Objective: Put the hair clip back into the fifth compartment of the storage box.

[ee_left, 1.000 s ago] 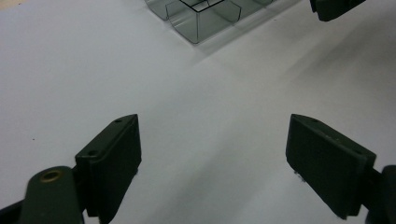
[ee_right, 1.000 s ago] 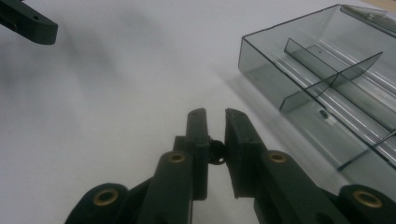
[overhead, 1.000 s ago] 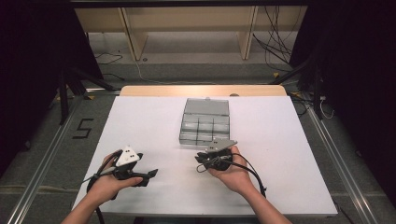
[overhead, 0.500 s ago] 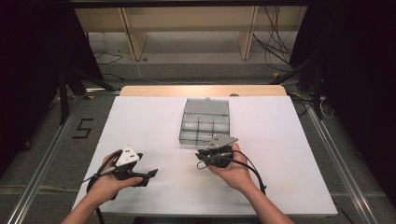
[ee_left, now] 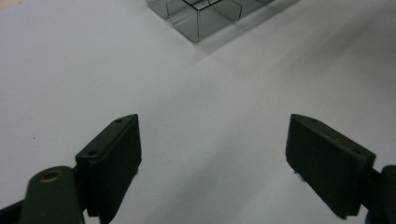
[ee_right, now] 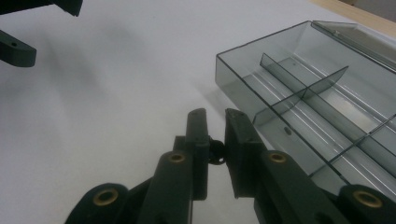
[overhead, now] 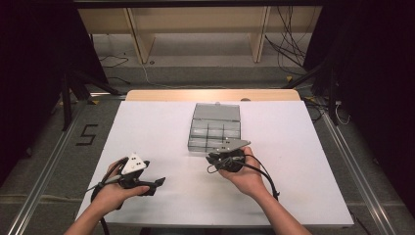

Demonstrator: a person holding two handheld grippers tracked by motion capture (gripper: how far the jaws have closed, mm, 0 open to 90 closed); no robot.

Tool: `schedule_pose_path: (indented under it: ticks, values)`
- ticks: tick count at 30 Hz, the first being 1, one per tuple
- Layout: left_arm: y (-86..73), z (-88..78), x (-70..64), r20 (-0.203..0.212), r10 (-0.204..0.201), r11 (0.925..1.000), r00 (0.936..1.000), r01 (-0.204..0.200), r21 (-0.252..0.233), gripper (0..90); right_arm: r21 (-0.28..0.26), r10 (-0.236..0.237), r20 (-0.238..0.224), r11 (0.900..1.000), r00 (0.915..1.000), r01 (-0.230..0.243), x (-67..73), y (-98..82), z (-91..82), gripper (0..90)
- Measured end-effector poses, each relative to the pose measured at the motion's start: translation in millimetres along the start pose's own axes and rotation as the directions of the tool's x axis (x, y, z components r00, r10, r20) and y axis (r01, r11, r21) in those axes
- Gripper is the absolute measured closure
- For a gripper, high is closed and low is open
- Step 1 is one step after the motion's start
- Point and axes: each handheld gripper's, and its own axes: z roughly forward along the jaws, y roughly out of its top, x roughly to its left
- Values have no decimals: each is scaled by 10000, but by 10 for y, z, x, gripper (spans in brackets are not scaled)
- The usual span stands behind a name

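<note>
A small black ring [ee_right: 216,152] sits pinched between the jaws of the right gripper [ee_right: 215,135], which are drawn nearly together on it. In the right gripper view the ring shows low in the narrow gap between the two black jaws, only its dark round edge visible, so its exact shape is hard to tell. The jaws point toward 12 o'clock in that view, just above the white table [ee_right: 116,93] and just beside the near left corner of the box [ee_right: 299,93], which lies at 2 o'clock from them.

In the high view the right gripper [overhead: 215,157] lies at about 6 o'clock from the box [overhead: 215,128], close to its near edge, held in the right hand [overhead: 247,174]. The box is clear grey plastic, split by dividers into compartments, its lid open and lying flat on the far side. It sits near the middle of the table [overhead: 303,161].

The left gripper [overhead: 159,182] rests in the left hand [overhead: 115,191] at about 8 o'clock from the box, well apart from it, with its jaws pointing toward 3 o'clock. In the left gripper view its jaws stand wide apart over bare table with nothing between them [ee_left: 212,154], and a corner of the box [ee_left: 201,18] shows at 12 o'clock.
</note>
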Motion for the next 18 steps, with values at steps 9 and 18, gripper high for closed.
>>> schedule_pose_path:
  ticks: [9, 18]
  values:
    - [-2, 1, 1, 3, -4, 10000, 10000, 4, 0, 180, 4, -11, 88, 10000, 10000, 11, -46, 41, -5, 807]
    - [-2, 2, 1, 20, -12, 10000, 10000, 12, 5, 180, 39, 71, 161, 10000, 9998, -71, -85, 70, -3, 807]
